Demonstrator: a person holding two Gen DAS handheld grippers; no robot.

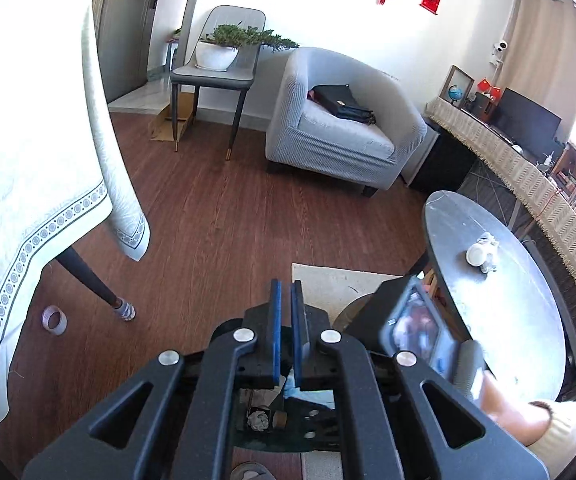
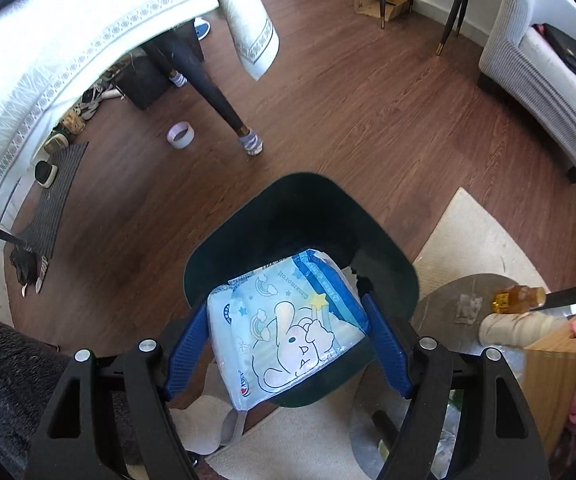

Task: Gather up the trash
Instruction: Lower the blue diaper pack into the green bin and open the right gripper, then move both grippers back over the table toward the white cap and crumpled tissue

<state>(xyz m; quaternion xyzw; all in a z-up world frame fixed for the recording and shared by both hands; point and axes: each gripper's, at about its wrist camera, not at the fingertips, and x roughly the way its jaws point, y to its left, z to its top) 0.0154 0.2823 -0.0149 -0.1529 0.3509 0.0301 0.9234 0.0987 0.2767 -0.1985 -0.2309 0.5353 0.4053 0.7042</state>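
Note:
My right gripper is shut on a light blue tissue pack with a cartoon rabbit print, and holds it over the open mouth of a dark green trash bin on the floor. My left gripper is shut with its blue pads nearly touching, empty, raised above the floor. Below it the bin's inside shows with a crumpled paper ball. The right gripper's body shows in the left wrist view.
A table with a white tablecloth and dark leg stands at left. A tape roll lies on the wood floor. A grey armchair is ahead. A round grey side table holds white crumpled items. A beige rug lies right.

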